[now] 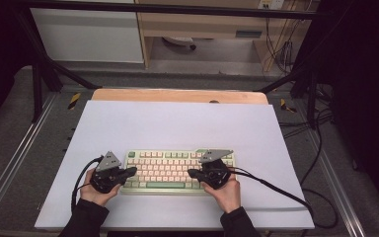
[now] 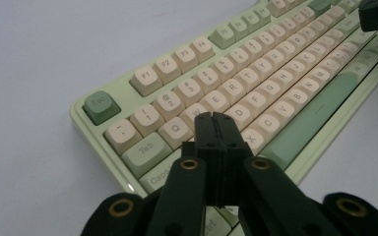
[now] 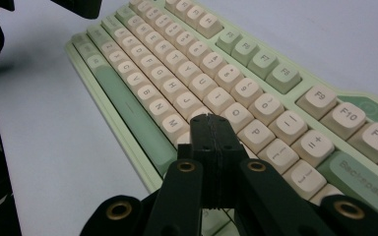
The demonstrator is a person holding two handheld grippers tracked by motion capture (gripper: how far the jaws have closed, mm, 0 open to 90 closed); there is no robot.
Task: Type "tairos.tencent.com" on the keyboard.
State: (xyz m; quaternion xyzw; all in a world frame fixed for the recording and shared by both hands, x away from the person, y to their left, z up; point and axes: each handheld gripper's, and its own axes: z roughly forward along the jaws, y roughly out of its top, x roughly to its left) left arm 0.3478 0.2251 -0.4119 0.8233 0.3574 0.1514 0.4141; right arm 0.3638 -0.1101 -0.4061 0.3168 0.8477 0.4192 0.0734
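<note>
Seemingly poised to type, the left gripper and right gripper, fingers pressed together and empty, hovered over the keyboard, best pressing one key squarely.

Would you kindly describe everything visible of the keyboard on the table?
The pale green plastic keyboard lies flat on the white table, near the person's edge. Its cream keycaps sit among darker green ones: Esc, some function keys, Backspace and the long space bar. The left hand-held gripper and right hand-held gripper, jaws shut, poise over its two ends; contact is unclear.
</note>
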